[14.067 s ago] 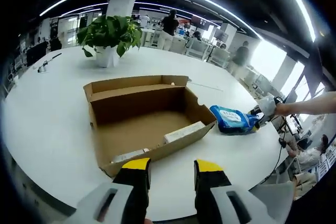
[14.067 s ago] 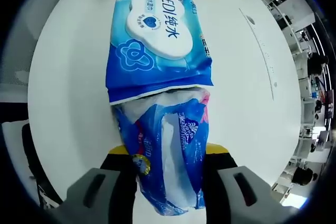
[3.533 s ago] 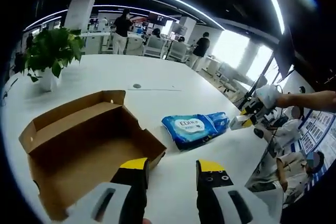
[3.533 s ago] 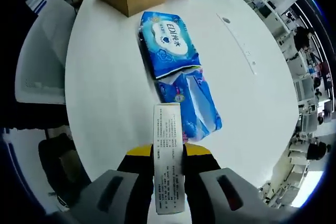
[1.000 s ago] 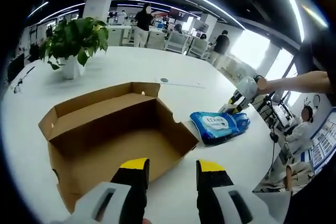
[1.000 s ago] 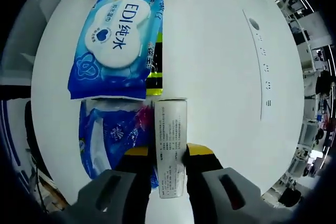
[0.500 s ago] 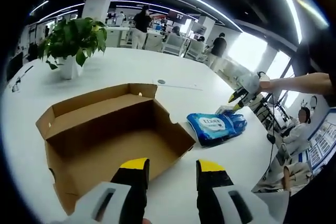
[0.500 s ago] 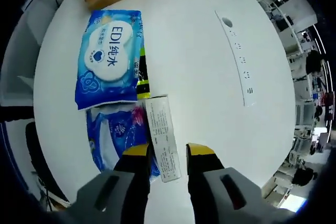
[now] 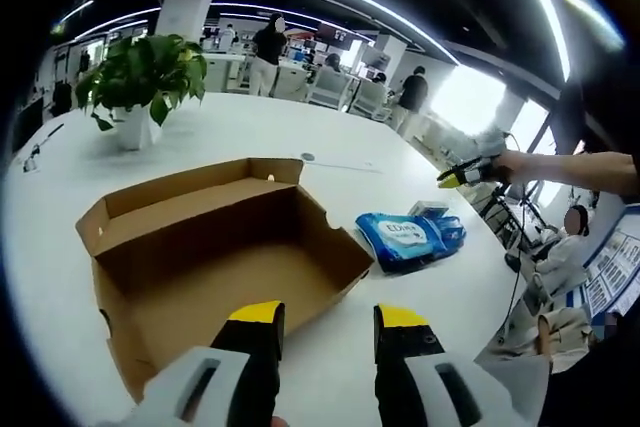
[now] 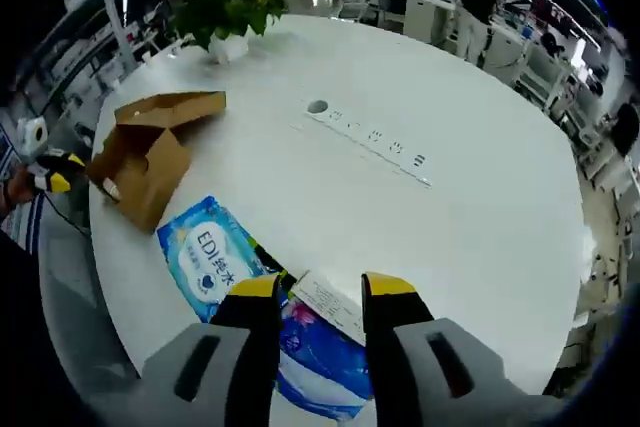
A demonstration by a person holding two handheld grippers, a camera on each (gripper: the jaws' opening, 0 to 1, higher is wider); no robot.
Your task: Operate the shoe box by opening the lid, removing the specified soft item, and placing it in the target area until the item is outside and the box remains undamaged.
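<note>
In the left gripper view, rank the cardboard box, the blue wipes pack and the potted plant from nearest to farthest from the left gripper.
1. Cardboard box: open, just beyond the left gripper, slightly left of it.
2. Blue wipes pack: on the white table, past the box's right end.
3. Potted plant: far left, beyond the box.

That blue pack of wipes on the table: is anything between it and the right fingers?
Nothing visible blocks it. The blue wipes pack lies bare on the white table, just ahead of the right gripper. A white carton and another blue pack lie beside it.
</note>
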